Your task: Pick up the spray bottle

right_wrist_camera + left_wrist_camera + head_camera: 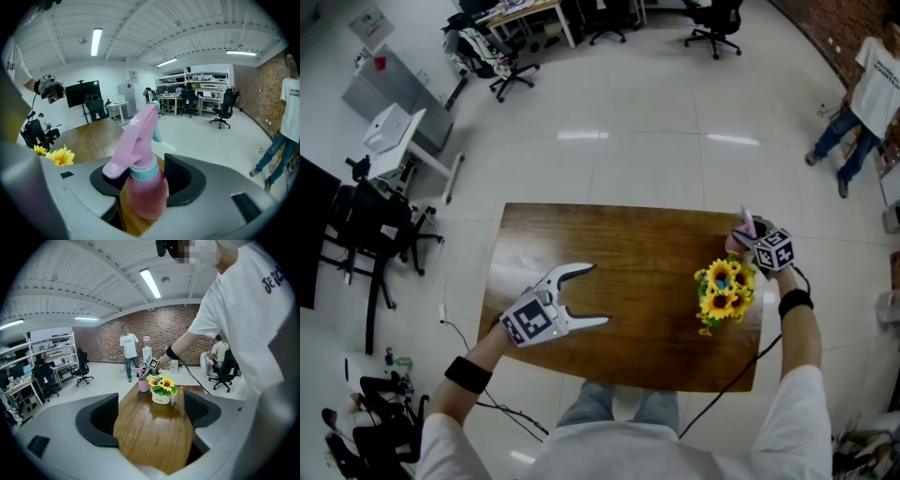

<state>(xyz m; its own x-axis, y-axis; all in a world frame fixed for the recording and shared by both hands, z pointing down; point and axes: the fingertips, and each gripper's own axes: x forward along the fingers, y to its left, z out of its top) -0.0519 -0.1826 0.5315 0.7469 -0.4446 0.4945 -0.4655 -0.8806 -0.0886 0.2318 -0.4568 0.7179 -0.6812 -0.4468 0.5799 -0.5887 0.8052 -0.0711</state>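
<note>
Two hand-held grippers over one brown wooden worktop (619, 244), head view. Item 1: pink spray bottle (143, 183) with a teal collar and pink trigger head, upright, at about 2 o'clock on the worktop, near its far right corner; whether its base rests on the wood cannot be told. Item 2: right hand-held gripper (746, 236), closed on the spray bottle, both dark pads pressed to the bottle's body just below the collar, marker cube facing up. Item 3: left hand-held gripper (598, 293), at about 8 o'clock by the near left edge, jaws spread wide with only bare wood between them, pointing across the worktop toward 2 o'clock. Item 4: bunch of sunflowers (725, 289) in a small white pot, at about 3 o'clock, just beside the spray bottle on its near side. Surroundings: pale tiled floor (675, 141); office chairs (712, 28) at 12 o'clock; a standing person (867, 94) in a white shirt at 2 o'clock, well apart from the worktop.
</note>
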